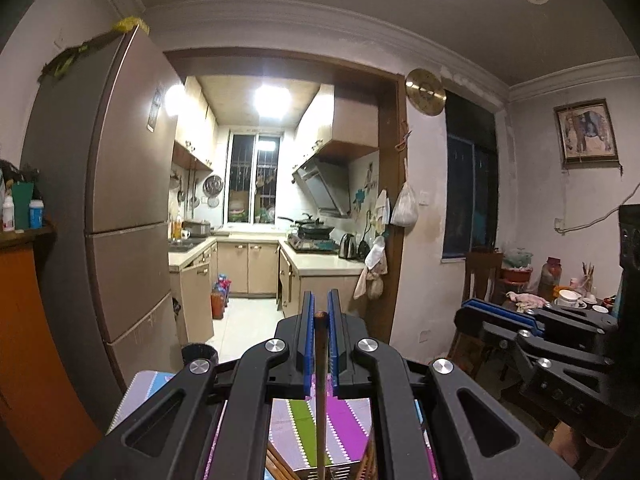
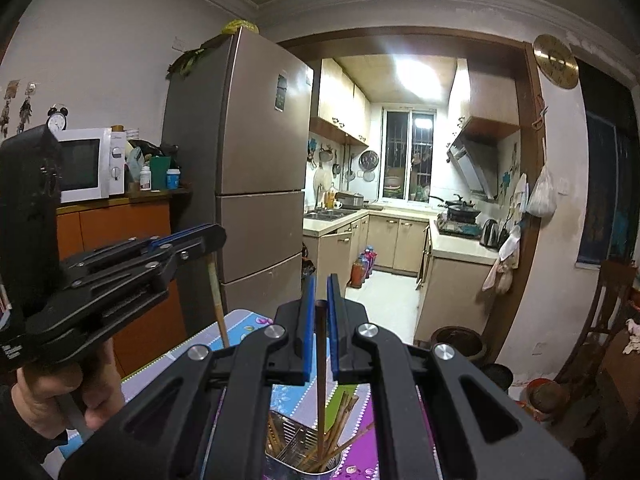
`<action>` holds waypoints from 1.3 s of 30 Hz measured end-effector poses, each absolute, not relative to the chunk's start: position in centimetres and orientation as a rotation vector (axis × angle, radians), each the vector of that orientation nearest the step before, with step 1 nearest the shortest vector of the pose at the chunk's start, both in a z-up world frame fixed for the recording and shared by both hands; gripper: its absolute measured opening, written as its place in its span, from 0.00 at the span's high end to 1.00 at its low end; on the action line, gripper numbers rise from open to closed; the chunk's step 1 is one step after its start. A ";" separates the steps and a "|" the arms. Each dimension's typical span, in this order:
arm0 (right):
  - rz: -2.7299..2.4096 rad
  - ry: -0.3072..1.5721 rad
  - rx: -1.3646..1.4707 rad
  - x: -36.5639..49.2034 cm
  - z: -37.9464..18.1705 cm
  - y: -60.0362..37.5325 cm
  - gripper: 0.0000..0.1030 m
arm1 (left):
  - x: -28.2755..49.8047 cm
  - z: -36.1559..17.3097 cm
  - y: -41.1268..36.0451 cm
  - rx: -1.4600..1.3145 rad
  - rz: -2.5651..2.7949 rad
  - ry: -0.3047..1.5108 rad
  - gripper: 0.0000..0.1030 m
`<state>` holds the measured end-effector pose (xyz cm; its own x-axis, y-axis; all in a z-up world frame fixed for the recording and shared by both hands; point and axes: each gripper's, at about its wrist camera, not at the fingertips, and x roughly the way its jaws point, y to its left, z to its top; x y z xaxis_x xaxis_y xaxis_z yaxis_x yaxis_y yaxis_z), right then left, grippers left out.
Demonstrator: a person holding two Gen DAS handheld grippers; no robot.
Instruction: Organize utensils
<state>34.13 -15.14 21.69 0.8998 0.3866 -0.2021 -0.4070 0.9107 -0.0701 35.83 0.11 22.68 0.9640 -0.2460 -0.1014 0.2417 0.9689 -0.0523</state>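
A: What are the fingers doing?

B: The left gripper [image 1: 321, 322], black with blue pads, pinches the top of a thin brown wooden chopstick [image 1: 321, 380] that hangs straight down. The right gripper [image 2: 321, 312] clamps a second dark brown chopstick [image 2: 320, 384] the same way, upright between its closed fingers.

A: Where do the chopsticks end?

B: The right one's lower end reaches into a perforated round metal utensil holder [image 2: 280, 462] full of other wooden chopsticks. The left one's lower end runs out of sight near a holder's rim.

A: And around them?

B: The holder stands on a surface under a striped purple, green and blue tablecloth [image 2: 356, 436]. A bare hand [image 2: 52, 392] holds the left gripper's handle. Beyond are a tall bronze refrigerator [image 2: 256, 168] and a lit kitchen doorway.
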 end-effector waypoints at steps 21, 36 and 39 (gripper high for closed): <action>0.423 0.287 -0.085 38.9 16.5 -15.1 0.96 | 42.5 16.6 0.0 -0.038 -0.243 0.210 0.92; 0.353 0.341 -0.066 40.0 13.4 -17.2 0.53 | 43.6 13.7 1.7 -0.065 -0.160 0.269 0.57; 0.330 0.303 -0.062 38.8 12.8 -17.7 0.22 | 42.0 13.2 2.4 -0.058 -0.123 0.245 0.32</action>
<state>38.81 -17.66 12.76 0.9015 0.3092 -0.3027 -0.3277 0.9447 -0.0110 41.97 2.37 13.22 0.9627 -0.1289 -0.2381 0.1147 0.9908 -0.0723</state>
